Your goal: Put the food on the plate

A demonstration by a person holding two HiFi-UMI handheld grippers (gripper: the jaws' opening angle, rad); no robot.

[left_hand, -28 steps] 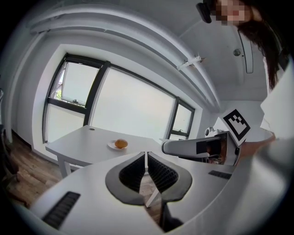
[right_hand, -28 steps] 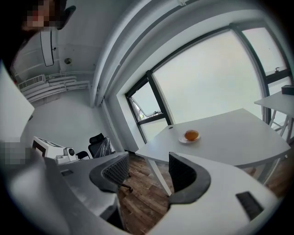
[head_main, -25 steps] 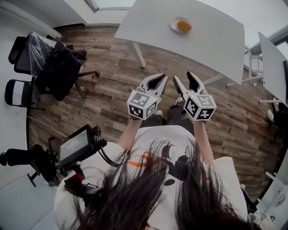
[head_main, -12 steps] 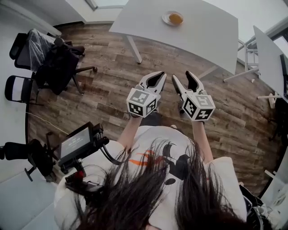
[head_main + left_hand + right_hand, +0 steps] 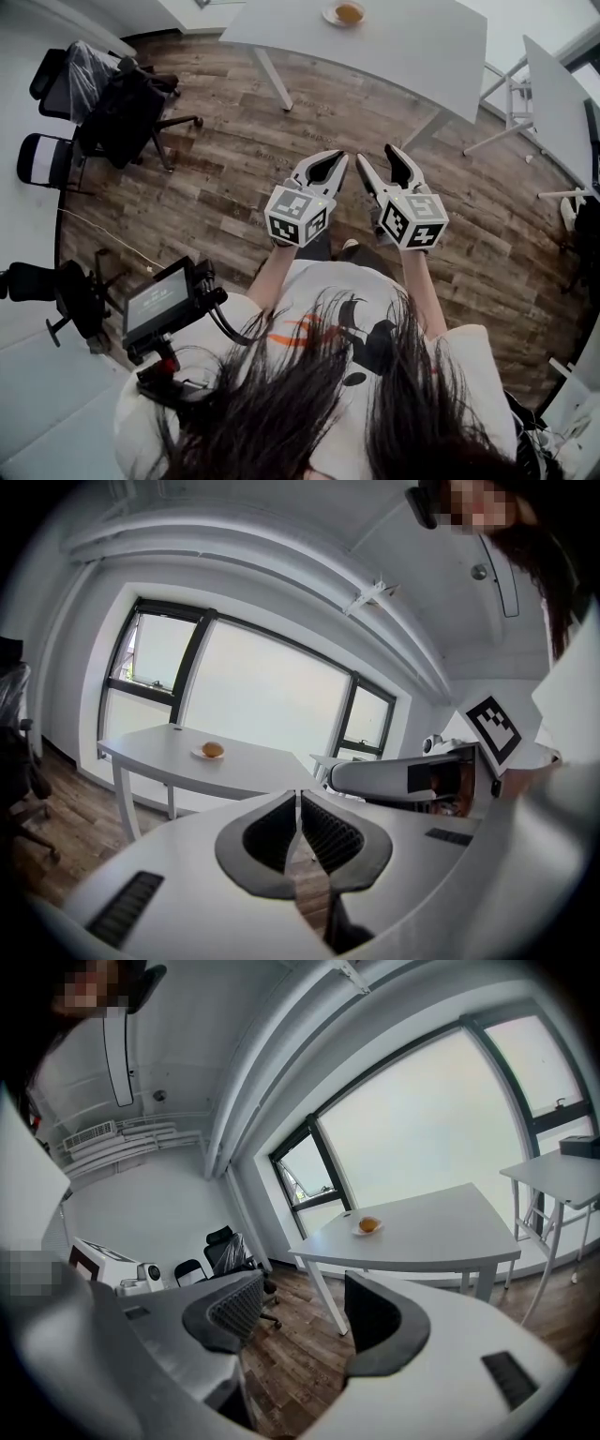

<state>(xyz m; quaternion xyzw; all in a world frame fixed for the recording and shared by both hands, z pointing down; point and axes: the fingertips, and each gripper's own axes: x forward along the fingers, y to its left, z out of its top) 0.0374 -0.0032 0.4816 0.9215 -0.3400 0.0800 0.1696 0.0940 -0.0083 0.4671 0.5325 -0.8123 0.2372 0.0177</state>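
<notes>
A round orange-brown piece of food (image 5: 349,12) lies on a small white plate (image 5: 332,17) on the far white table (image 5: 412,47). It shows too in the left gripper view, food (image 5: 213,749) on plate (image 5: 201,755), and in the right gripper view, food (image 5: 369,1224). Both grippers hang side by side over the wooden floor, far from the table. My left gripper (image 5: 341,159) (image 5: 299,799) is shut, tips touching, with nothing in it. My right gripper (image 5: 381,159) (image 5: 302,1288) stands open and empty.
Black office chairs (image 5: 112,112) draped with clothing stand at the left. A second white table (image 5: 562,103) is at the right. A small monitor rig (image 5: 159,305) hangs at the person's left side. Wooden floor lies between me and the table.
In the head view the table with the plate has slid up toward the top edge. Both grippers keep their place and their jaws have not moved.
</notes>
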